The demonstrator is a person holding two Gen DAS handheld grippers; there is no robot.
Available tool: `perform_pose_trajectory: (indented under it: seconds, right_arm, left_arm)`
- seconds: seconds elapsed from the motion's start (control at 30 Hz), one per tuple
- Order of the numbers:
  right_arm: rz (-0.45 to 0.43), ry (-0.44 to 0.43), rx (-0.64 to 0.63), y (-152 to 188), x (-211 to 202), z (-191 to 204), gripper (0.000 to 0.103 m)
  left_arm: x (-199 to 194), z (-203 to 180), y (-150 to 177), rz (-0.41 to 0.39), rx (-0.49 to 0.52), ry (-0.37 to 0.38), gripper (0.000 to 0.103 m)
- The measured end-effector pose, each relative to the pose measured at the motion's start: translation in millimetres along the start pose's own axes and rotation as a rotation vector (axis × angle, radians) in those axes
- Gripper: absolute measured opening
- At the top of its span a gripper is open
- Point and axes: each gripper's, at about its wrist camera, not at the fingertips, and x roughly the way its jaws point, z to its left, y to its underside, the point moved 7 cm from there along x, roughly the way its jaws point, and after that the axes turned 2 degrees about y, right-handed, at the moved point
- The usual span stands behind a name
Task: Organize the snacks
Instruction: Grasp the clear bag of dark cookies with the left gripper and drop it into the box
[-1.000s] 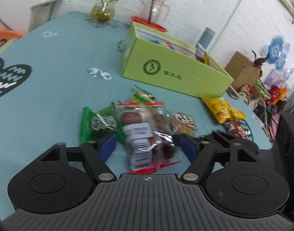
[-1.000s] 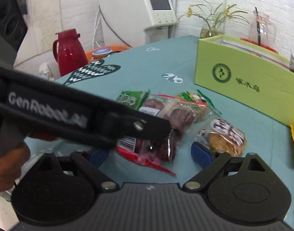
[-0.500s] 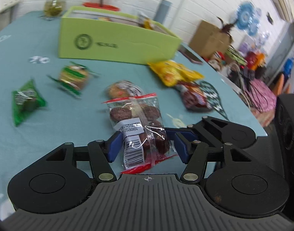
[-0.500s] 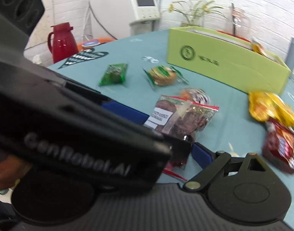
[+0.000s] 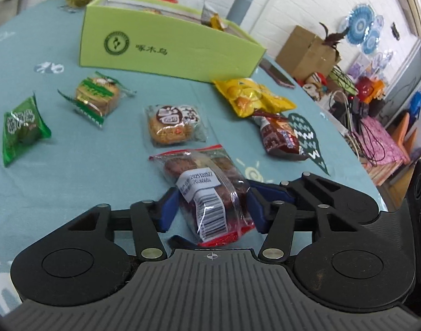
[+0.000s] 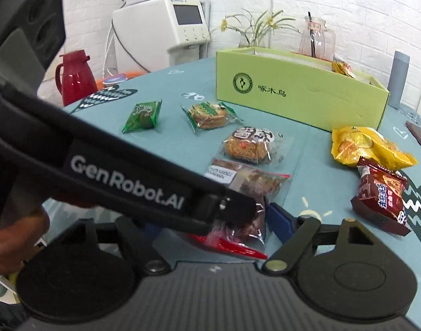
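A: Room was white brick, table [image 5: 72, 171] under a teal cloth w/ heart prints. Far side had a lime-green box [image 5: 166, 47], a vase of yellow flowers [image 6: 252, 35] and a glass jug [image 6: 316, 37] behind it. White machine w/ a screen [image 6: 166, 27] and a red flask [image 6: 74, 77] stood off the table's left edge in the right wrist view.

B: And the snacks?

A: Spread between the box and the near edge. Green packet [image 5: 21, 129] nearest the left edge, green-striped biscuit pack [image 5: 97, 96] beside it, round cake in clear wrap [image 5: 173, 125] mid-table. Yellow bag [image 5: 252, 98] lay just off the box's right corner, dark red packet [image 5: 279, 138] touching it on the near side.

B: Tongs?

A: Left gripper [image 5: 210, 207] was clamped on the clear bag of dark cookies [image 5: 207, 193], blue pads pressing both sides; jaws had just been closing. Bag sat near the table's near edge, label up.

B: Right one?

A: Right gripper [image 6: 221, 220] straddled the same bag from the other side, jaws had just been narrowing too. Its left finger was hidden behind the left tool, so couldn't tell if it was gripping. A hand [image 6: 14, 242] showed at the left frame edge.
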Motion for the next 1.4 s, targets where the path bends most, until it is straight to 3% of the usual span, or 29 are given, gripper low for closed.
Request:
perform_pose_trajectory:
  seconds: [0.23,0.4,0.57,0.73,0.9,1.0,1.1,1.4]
  right_arm:
    - [-0.059,0.034,-0.003,-37,-14,-9,0.08]
    - [-0.151,0.074,-0.064,-100,4,-32,0.081]
    - [-0.188,0.081,-0.096,-179,56,-69,0.081]
    - [-0.111,0.026,-0.057,-224,130,-95,0.081]
    - [0.014,0.007,-0.071,-219,191,-93,0.082]
    - [0.006,-0.012,-0.033,-215,194,-94,0.085]
    - [-0.015,0.005,-0.035,-215,181,-93,0.09]
    - [-0.155,0.058,-0.029,-203,91,-75,0.093]
  left_arm:
    - [-19,-8,-35,-0.078,0.024,0.057,0.027]
    - [-20,-2,-107,-0.176,0.072,0.065,0.028]
    - [1,24,-197,-0.241,0.115,0.028,0.028]
    - [47,72,-255,-0.225,0.095,-0.048,0.028]
    - [93,122,-260,-0.134,0.038,-0.08,0.029]
    - [93,126,-256,-0.153,0.054,-0.075,0.033]
    - [80,115,-254,-0.187,0.07,-0.074,0.05]
    - [10,73,-236,-0.295,0.133,-0.055,0.057]
